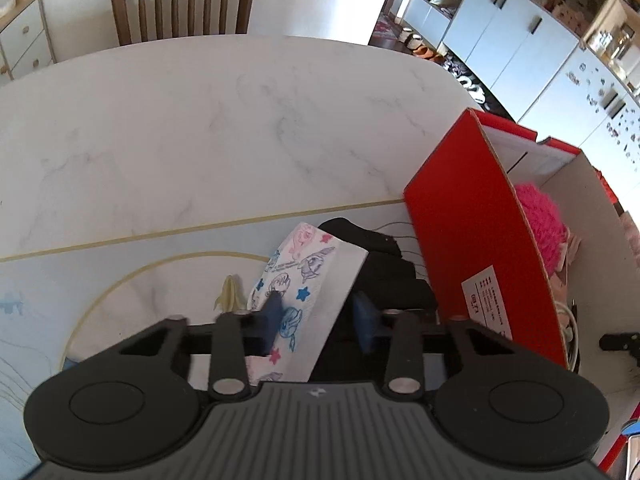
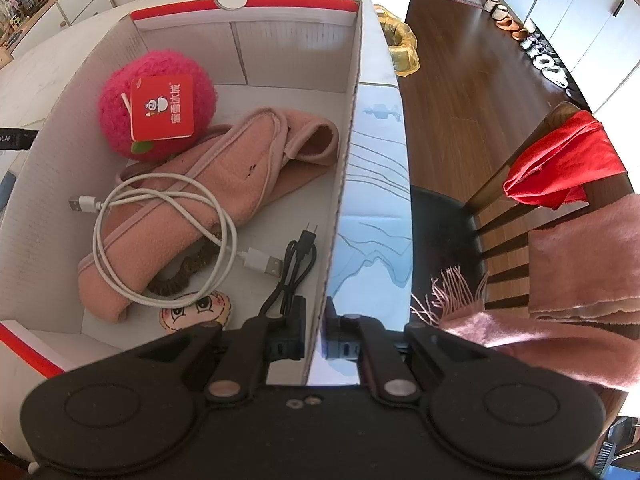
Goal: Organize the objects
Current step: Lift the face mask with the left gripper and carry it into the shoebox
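Both grippers busy at the red cardboard box!

Left wrist view: your left gripper has its jaws apart around a white cartoon-printed fabric pouch on the marble tabletop, beside the red cardboard box. Right wrist view: your right gripper pinches the box's right wall; inside lie a pink knitted apple, pink fleece cloth, white USB cable and black cable.

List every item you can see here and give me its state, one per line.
left gripper: open, fingers astride the tissue pack
tissue pack: tilted, leaning on black cloth
black cloth: crumpled beside the box
red box: open, lidless
right gripper: shut on the box's side wall
pink plush ball: in box
white cable: coiled over pink cloth
black cable: bundled, in box
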Demonstrator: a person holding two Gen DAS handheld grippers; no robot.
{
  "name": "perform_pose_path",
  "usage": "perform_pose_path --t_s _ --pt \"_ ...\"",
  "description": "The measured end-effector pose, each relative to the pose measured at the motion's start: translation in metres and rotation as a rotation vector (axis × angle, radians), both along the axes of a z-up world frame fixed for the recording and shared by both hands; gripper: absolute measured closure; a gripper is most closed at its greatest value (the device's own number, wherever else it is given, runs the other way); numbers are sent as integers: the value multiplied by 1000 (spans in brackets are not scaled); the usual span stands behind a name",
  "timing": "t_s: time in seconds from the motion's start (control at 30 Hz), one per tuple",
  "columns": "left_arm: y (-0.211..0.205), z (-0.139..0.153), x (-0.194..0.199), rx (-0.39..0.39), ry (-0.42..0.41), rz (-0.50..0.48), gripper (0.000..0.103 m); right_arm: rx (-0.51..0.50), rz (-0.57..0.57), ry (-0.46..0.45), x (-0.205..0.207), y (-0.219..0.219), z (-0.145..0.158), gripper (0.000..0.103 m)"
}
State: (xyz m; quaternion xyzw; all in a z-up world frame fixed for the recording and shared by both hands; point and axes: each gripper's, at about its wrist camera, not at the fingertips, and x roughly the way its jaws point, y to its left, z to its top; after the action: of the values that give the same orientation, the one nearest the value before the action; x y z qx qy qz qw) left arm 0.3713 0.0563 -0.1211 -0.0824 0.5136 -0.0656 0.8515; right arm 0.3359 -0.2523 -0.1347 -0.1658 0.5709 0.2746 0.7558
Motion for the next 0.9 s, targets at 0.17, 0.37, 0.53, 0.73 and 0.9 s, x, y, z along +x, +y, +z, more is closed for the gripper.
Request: perform_pose_path --t_s 0.17,0.37,0.53,0.73,0.9 --pt "7 11 -4 -26 -25 31 95 1 1 -2 -1 0 0 97" --pt "19 16 -6 45 -32 67 102 -4 6 -7 0 2 1 97" --pt "25 25 -13 49 -59 71 103 -5 9 -9 1 2 3 98" --pt "28 54 -25 32 -95 45 103 -4 10 -9 1 3 3 98" --pt "10 84 -40 9 -148 -26 103 -5 11 -9 2 2 4 98"
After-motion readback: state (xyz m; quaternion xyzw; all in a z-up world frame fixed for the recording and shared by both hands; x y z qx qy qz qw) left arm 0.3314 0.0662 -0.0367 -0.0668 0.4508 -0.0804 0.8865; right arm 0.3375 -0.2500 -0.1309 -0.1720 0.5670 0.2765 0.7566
